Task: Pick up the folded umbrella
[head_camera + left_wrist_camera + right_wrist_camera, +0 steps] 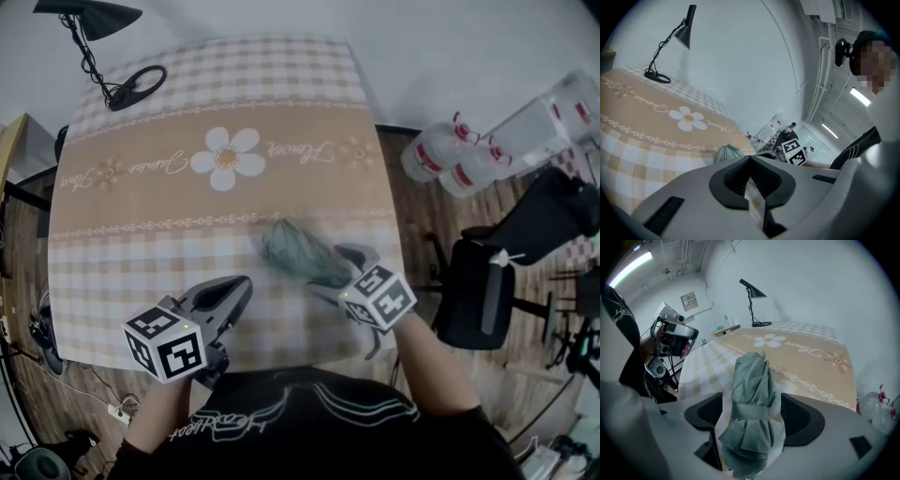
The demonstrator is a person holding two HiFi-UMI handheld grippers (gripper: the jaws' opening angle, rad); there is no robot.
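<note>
Surveying the head view: folded umbrella (295, 251), soft grey-green fabric, lies on the checked-cloth desk (141, 216), five o'clock of centre, not lifted.

Left gripper view: left gripper (751, 180) fingers clenched, empty.

Right gripper view: right gripper (752, 414) fingers released, straddling the strapped, creased bundle. Closing and lifting appear outstanding.

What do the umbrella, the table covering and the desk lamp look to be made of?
Umbrella: grey-green woven fabric, probably synthetic, matte, softly creased and cinched by a strap. Tablecloth: printed cloth or vinyl, cannot tell which; it drapes over the edges. Lamp: likely black painted metal, thin and rigid.
</note>
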